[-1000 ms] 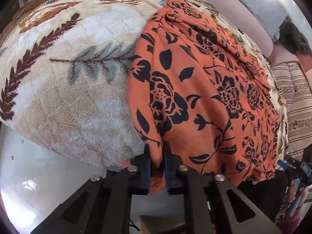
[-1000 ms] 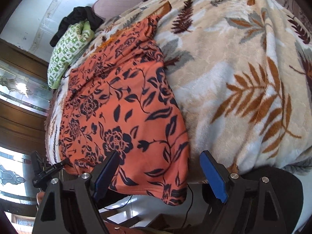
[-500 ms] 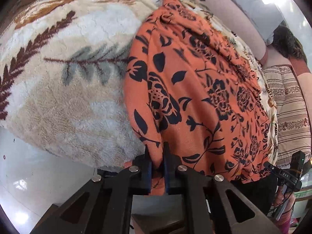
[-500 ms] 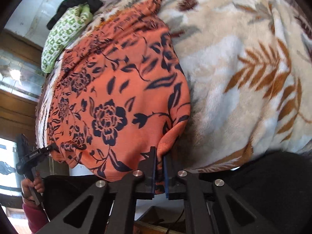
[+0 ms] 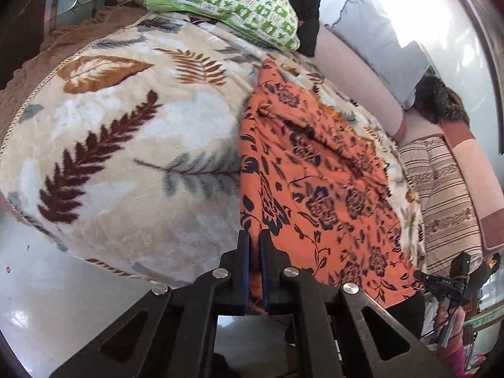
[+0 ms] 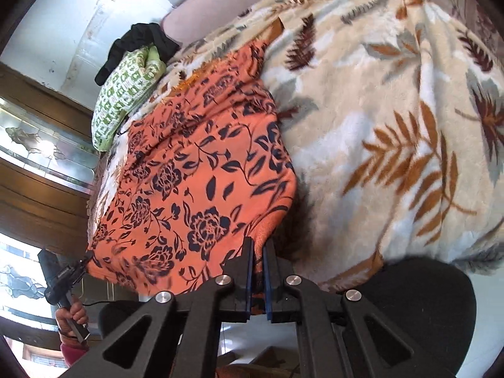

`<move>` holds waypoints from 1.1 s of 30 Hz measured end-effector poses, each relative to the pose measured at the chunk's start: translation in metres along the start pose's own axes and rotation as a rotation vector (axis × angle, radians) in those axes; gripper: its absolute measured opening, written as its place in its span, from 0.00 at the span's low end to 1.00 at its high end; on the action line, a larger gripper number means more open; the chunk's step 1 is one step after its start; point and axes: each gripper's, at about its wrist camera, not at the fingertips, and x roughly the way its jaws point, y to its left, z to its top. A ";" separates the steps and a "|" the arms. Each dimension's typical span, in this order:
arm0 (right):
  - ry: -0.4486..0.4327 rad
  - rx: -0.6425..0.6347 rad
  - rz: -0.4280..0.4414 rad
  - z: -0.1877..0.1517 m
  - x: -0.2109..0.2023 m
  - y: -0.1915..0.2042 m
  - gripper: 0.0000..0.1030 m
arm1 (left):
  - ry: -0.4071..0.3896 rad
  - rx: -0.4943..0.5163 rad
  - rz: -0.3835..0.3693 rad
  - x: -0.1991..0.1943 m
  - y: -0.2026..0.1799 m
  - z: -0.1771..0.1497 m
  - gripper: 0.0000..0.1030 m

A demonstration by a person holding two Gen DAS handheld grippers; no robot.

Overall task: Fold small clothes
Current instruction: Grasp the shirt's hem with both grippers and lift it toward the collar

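We see the orange garment with dark navy flowers (image 5: 318, 189) (image 6: 195, 189) spread flat over a plush cream blanket with brown and grey leaf prints (image 5: 126, 145) (image 6: 393, 119), its near hem hanging at the blanket's front edge. Our left gripper (image 5: 255, 252) is clamped on the hem's left corner, blue pads pressed onto the cloth; our right gripper (image 6: 258, 258) pinches the right corner the same way. Wide bare blanket lies on either side of the garment. A green-and-white patterned pillow (image 5: 226, 9) (image 6: 126, 94) rests at the far end, with a black cloth (image 5: 302, 9) (image 6: 141, 44) behind it. A striped beige cushion (image 5: 441, 201) lies beyond the garment's far side.
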 end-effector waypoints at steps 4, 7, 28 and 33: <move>0.040 0.031 -0.014 -0.003 0.012 -0.010 0.05 | 0.026 -0.063 0.061 0.012 0.017 -0.002 0.04; 0.082 0.075 0.005 -0.002 0.023 -0.016 0.06 | 0.044 -0.104 0.110 0.016 0.030 0.000 0.04; -0.024 0.089 0.029 0.004 0.030 -0.017 0.80 | 0.277 0.061 0.231 0.094 0.017 0.005 0.77; 0.001 0.096 0.051 -0.001 0.038 -0.019 0.80 | 0.272 0.109 0.224 0.090 0.007 0.000 0.49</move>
